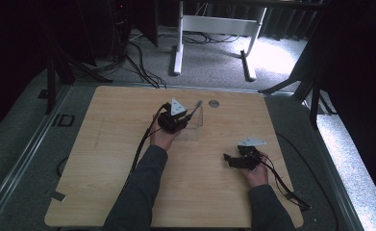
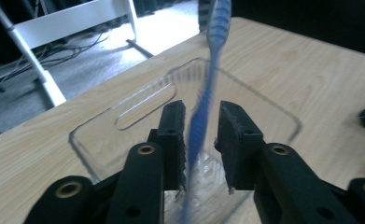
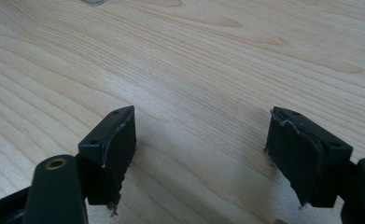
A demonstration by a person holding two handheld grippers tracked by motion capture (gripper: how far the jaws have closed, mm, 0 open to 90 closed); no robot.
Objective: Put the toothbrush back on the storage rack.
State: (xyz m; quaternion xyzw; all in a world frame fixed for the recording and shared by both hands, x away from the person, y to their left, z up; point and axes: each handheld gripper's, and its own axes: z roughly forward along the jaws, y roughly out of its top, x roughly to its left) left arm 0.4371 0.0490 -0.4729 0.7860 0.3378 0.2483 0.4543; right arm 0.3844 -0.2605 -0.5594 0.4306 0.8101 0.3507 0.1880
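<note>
Toothbrush, blue, standing nearly upright inside clear plastic container, handle end down in the box, head end rising above the rim and blurred at the top of the left gripper view. Left gripper poised over the container's open top, jaws parted, brush handle in the gap between them, lying against or just beside the left pad, clear of the right pad. No firm clamp on the handle visible. In the high view, left gripper at the near left wall of the container, grey three-cornered plate on top, cable trailing back along the sleeve, brush handle leaning up and out toward the far right. Container placed on the wooden counter, toward the far middle, with a small round grey disc just beyond it on the counter.

Right gripper well apart from the container, low over the near right part of the counter, pointing left. Jaws of the right gripper wide apart, nothing between them but bare wood grain.
</note>
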